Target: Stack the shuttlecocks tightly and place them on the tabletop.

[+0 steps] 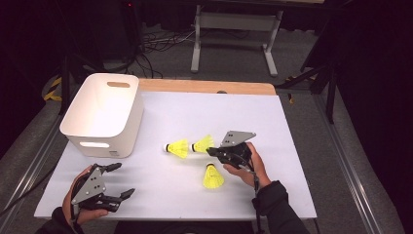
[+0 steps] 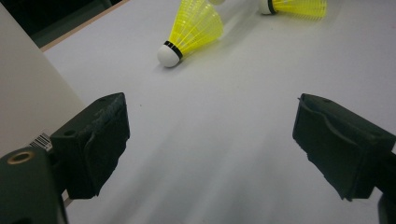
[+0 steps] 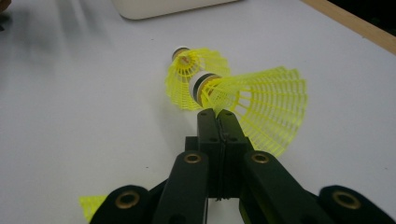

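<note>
Shuttlecock [image 3: 254, 100], light with a fragile mesh skirt, is pinched at its skirt edge by the right tool [image 3: 217, 116]. Gripping nearer the firm cork looks safer. The left tool [image 2: 210, 140] rests spread wide on the worktop [image 1: 272, 122].

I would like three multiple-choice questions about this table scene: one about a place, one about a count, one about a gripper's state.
1. Where is the white bin?
A. far left of the table
B. near right corner
C. on the floor

2. How many yellow shuttlecocks lie on the table?
A. two
B. three
C. five

3. How are the left gripper jaws?
A. shut on a shuttlecock
B. shut on nothing
C. wide apart

Answers: 1 A, it stands at the far left corner. 2 B, three show from above. 3 C, bare table between the jaws.
</note>
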`<state>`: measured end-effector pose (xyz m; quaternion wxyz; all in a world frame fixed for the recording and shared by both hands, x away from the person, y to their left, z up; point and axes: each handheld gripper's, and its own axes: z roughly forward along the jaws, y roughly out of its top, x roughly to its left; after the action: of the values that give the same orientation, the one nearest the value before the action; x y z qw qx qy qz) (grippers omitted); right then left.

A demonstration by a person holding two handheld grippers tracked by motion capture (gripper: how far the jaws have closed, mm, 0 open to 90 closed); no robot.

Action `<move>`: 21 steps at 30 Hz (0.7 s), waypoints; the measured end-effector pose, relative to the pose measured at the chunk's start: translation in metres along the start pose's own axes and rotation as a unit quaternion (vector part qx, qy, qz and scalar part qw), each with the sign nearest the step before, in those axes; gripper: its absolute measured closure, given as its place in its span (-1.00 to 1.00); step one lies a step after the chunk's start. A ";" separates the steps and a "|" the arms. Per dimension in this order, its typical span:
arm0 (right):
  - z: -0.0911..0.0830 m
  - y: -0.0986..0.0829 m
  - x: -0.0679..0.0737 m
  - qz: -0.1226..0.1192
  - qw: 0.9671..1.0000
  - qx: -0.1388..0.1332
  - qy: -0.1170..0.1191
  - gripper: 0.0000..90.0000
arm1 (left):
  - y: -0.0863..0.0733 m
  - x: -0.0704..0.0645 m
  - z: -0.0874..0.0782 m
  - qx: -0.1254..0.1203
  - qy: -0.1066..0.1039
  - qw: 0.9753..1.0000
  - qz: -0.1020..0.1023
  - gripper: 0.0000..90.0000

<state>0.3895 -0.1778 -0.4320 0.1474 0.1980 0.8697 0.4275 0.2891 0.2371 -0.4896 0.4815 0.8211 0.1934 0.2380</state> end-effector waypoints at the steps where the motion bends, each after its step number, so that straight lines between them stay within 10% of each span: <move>1: 0.005 0.002 0.002 -0.006 1.000 0.009 0.003 1.00 | 0.000 0.000 0.000 -0.001 0.000 1.000 0.000 -0.74; 21: 0.066 0.022 -0.002 -0.006 0.998 0.051 0.038 0.96 | -0.001 0.000 0.000 -0.005 -0.015 1.000 -0.004 -0.75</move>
<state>0.4245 -0.1213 -0.4531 0.1066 0.1835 0.8965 0.3890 0.2893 0.2376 -0.4903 0.4895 0.8213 0.1883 0.2245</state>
